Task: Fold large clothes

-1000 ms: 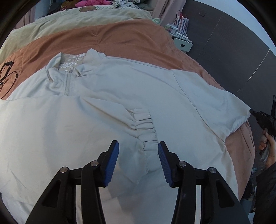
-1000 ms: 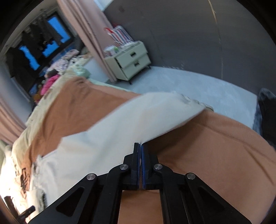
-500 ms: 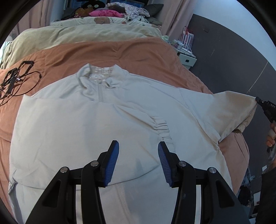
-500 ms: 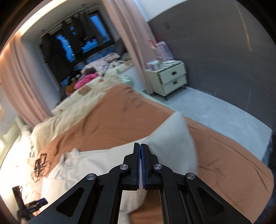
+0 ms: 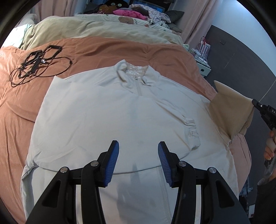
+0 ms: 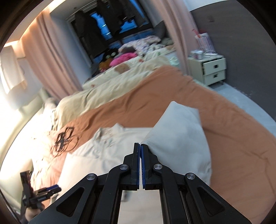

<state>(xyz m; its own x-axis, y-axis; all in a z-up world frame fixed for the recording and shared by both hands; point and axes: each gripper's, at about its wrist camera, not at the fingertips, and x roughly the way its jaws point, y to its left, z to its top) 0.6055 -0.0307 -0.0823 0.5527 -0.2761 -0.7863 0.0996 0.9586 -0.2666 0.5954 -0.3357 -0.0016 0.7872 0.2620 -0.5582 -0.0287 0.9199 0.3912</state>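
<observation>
A large pale grey zip-neck top point(image 5: 110, 117) lies flat on the orange bedspread point(image 5: 20, 106), collar at the far side, with one sleeve folded across its front, cuff point(image 5: 191, 127) at the right. My left gripper point(image 5: 138, 155) is open and empty, above the garment's lower middle. My right gripper point(image 6: 140, 146) is shut on the edge of the other sleeve point(image 6: 179, 131) and holds it lifted off the bed. That raised sleeve point(image 5: 231, 112) and the right gripper point(image 5: 254, 101) show at the right of the left wrist view. The left gripper point(image 6: 50, 189) shows low left in the right wrist view.
A tangle of black cables point(image 5: 36, 63) lies on the bedspread at the far left. A cream duvet point(image 5: 96, 29) and a pile of clothes point(image 5: 136, 12) lie beyond. A white bedside cabinet point(image 6: 212, 69) stands by the dark wall at the right.
My right gripper has lifted the sleeve up and swung it inward over the bed. My left gripper has pulled back and up from the folded sleeve, so more of the garment shows.
</observation>
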